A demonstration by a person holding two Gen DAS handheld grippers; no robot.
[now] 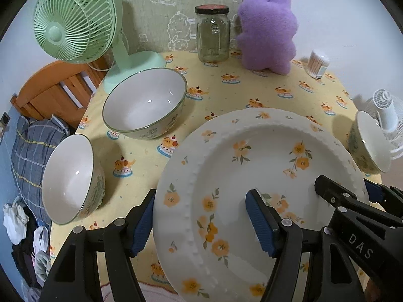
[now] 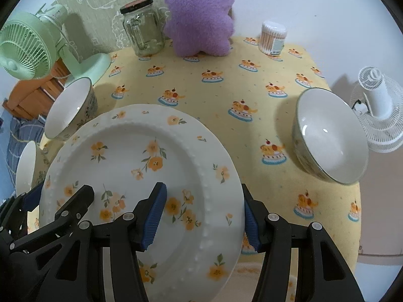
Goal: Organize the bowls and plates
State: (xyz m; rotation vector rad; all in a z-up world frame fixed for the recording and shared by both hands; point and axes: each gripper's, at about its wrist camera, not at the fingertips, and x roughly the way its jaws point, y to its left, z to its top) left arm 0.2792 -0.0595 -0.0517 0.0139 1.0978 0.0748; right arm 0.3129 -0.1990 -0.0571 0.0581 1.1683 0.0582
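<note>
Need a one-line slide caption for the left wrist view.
Left tongs and right tongs straddle opposite rims of the floral plate, three bowls around it.

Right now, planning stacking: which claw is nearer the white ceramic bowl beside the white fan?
Right. Right claw straddles floral plate's rim facing that bowl; left claw, the opposite rim.

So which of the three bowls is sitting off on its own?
The bowl by the white fan, on the right gripper side. The other two bowls sit together near the green fan, across the plate.
</note>
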